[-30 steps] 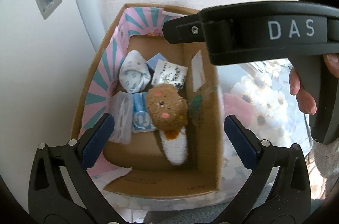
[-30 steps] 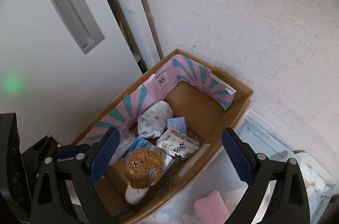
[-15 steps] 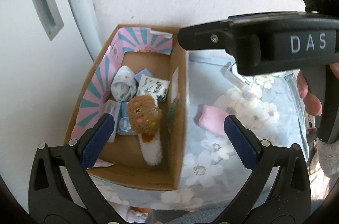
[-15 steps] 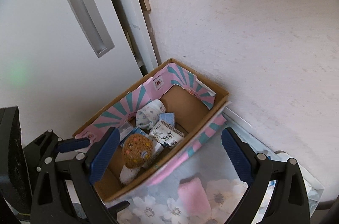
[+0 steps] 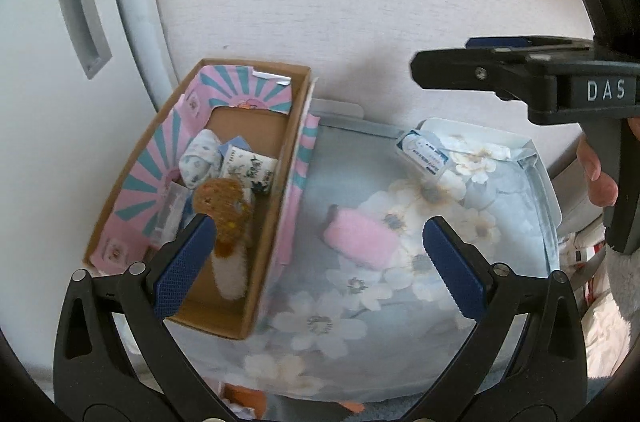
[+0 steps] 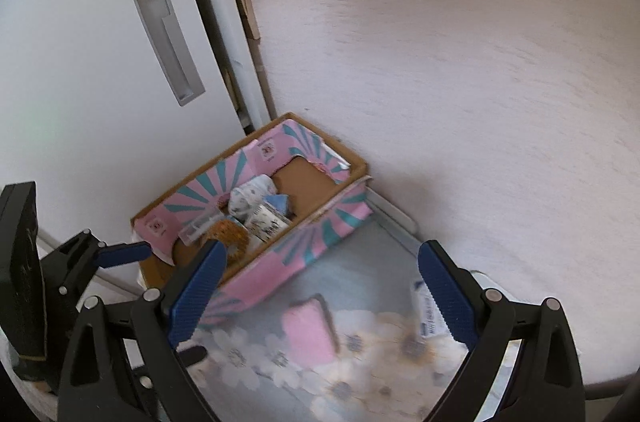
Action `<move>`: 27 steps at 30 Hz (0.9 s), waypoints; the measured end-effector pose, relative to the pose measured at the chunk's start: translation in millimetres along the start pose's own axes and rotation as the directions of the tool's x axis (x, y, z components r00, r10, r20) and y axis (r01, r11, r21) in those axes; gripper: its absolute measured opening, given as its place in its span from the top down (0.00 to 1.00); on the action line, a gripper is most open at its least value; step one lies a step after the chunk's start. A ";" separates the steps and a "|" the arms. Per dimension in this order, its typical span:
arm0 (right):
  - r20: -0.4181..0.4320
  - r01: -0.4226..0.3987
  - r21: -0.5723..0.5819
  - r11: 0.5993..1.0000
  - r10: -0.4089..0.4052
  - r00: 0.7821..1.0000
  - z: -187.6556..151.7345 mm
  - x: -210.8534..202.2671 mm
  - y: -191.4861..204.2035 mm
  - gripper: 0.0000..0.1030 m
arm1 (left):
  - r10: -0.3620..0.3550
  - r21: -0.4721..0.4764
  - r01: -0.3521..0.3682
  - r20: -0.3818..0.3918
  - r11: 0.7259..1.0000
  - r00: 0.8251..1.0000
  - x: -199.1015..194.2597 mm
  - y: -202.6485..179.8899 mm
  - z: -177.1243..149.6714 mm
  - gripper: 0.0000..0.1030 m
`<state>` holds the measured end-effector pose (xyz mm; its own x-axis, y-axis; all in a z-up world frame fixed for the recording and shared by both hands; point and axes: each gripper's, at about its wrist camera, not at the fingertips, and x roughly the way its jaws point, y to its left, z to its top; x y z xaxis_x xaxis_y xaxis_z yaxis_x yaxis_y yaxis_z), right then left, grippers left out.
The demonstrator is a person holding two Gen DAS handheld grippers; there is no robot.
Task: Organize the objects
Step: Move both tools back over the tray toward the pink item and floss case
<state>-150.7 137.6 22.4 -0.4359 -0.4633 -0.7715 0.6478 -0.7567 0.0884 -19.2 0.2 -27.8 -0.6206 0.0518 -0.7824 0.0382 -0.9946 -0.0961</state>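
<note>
A cardboard box (image 5: 276, 190) with pink and teal striped lining stands at the left against the wall; it also shows in the right wrist view (image 6: 304, 242). It holds a brown cookie plush (image 5: 224, 206), a rolled white cloth (image 5: 200, 162), a printed packet (image 5: 250, 170) and other small items. A pink fuzzy roll (image 5: 360, 242) lies on the floral cloth right of the box, also in the right wrist view (image 6: 310, 336). A small white and blue box (image 5: 424, 152) lies further back. My left gripper (image 5: 316, 262) is open and empty above the box edge. My right gripper (image 6: 320, 290) is open and empty.
A floral cloth (image 5: 360, 322) covers a grey tray-like surface (image 5: 540, 174). A white door with a recessed handle (image 6: 168, 42) stands left of the box. A pale wall (image 6: 440, 62) runs behind. The right gripper's body (image 5: 560, 90) hangs at the upper right.
Both grippers have pulled back and up from the box. The view now takes in the floral cloth, the pink roll and the small white box. Both stay open.
</note>
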 end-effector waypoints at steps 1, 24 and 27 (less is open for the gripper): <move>-0.001 0.004 -0.004 1.000 -0.004 1.000 -3.6 -2.5 -4.2 0.07 | 0.001 -0.005 -0.001 0.003 1.000 1.000 -0.2 -3.0 -2.0 0.00; -0.082 0.069 0.062 0.996 -0.064 0.995 -112.6 37.2 -110.9 0.07 | 0.035 -0.018 -0.036 -0.044 0.999 0.998 77.8 -71.4 -71.2 0.00; -0.099 0.079 0.084 0.993 -0.070 0.993 -123.8 59.2 -118.4 0.07 | 0.069 -0.046 -0.072 -0.055 0.996 0.996 98.1 -70.5 -74.8 0.00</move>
<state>-175.8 256.9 -111.8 -0.4161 -0.3608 -0.8347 0.5569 -0.8267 0.0798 -24.2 82.1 -143.8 -0.5727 -0.0125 -0.8197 0.1184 -0.9907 -0.0677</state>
